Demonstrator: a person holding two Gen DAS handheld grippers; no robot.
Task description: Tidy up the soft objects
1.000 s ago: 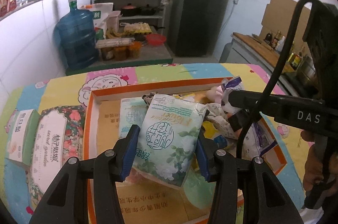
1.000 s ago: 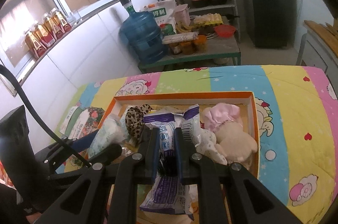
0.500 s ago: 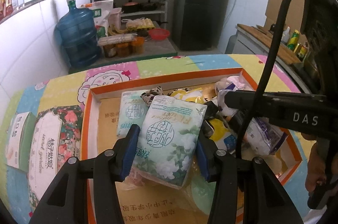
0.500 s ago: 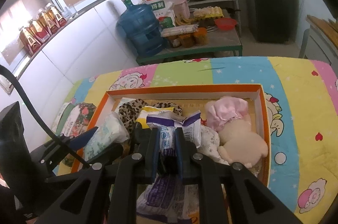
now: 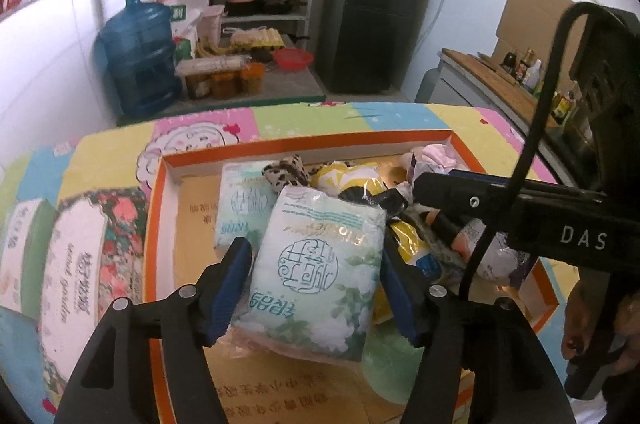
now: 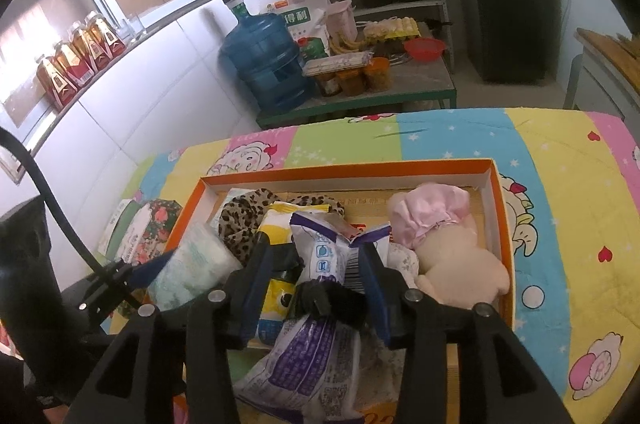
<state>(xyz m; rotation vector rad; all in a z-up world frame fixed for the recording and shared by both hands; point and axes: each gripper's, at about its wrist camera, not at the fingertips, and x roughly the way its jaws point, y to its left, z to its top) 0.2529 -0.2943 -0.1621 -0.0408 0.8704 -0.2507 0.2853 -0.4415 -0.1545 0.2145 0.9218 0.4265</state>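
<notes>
My left gripper (image 5: 316, 284) is shut on a pale green tissue pack (image 5: 316, 268) and holds it over the orange-rimmed cardboard box (image 5: 154, 224). A second tissue pack (image 5: 240, 200) lies in the box behind it. My right gripper (image 6: 316, 280) is open, its blue pads either side of a white-and-purple packet (image 6: 320, 344) that rests in the box (image 6: 502, 208). A leopard-print cloth (image 6: 248, 212), a yellow packet (image 6: 276, 224) and a cream plush toy with a pink cap (image 6: 448, 244) also lie in the box.
The box sits on a colourful cartoon sheet (image 6: 568, 192). Floral tissue boxes (image 5: 68, 264) lie left of it. A water jug (image 6: 266, 64), a low green table with jars and shelves stand behind. The right gripper's body (image 5: 560, 220) crosses the left wrist view.
My right gripper has opened off the white-and-purple packet, which now rests in the box. My left gripper still holds the tissue pack and has drawn back slightly.
</notes>
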